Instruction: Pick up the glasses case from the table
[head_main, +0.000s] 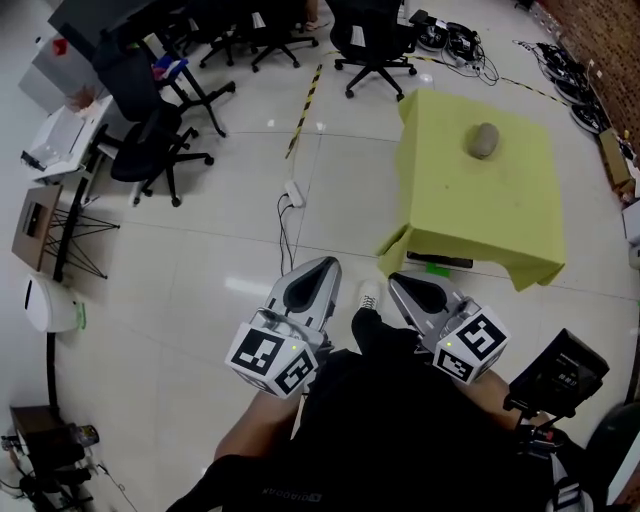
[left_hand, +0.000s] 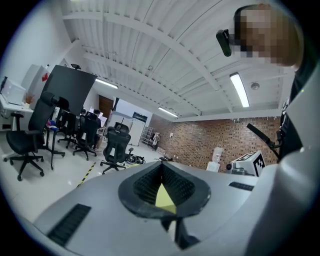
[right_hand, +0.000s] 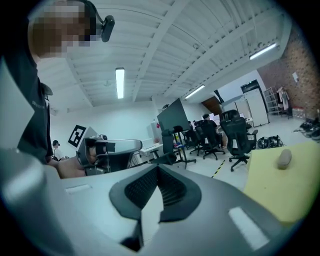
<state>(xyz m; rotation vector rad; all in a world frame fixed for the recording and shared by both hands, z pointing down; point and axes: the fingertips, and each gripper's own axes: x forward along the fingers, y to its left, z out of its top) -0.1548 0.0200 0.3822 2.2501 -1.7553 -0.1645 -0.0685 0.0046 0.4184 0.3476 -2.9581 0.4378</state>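
Both grippers held at my waist with jaws together and nothing in them; the glasses case sits on the desk ahead.

I hold my left gripper (head_main: 322, 264) and my right gripper (head_main: 396, 281) close in front of my body, side by side, their marker cubes toward me and their tips pointing forward over the white floor (head_main: 220, 260) at about a level angle. My bare left forearm (head_main: 250, 440) shows under the left one. In its own view the left gripper (left_hand: 161, 167) has its pads meeting along one seam. The right gripper (right_hand: 159, 171) looks the same — closed and empty. The glasses case (head_main: 484, 140), a grey oval, lies on the far part of the yellow-covered desk (head_main: 450, 215), ahead and to my right — well apart from both grippers. The right gripper view shows the glasses case (right_hand: 284, 158) on the desk (right_hand: 272, 192) too.
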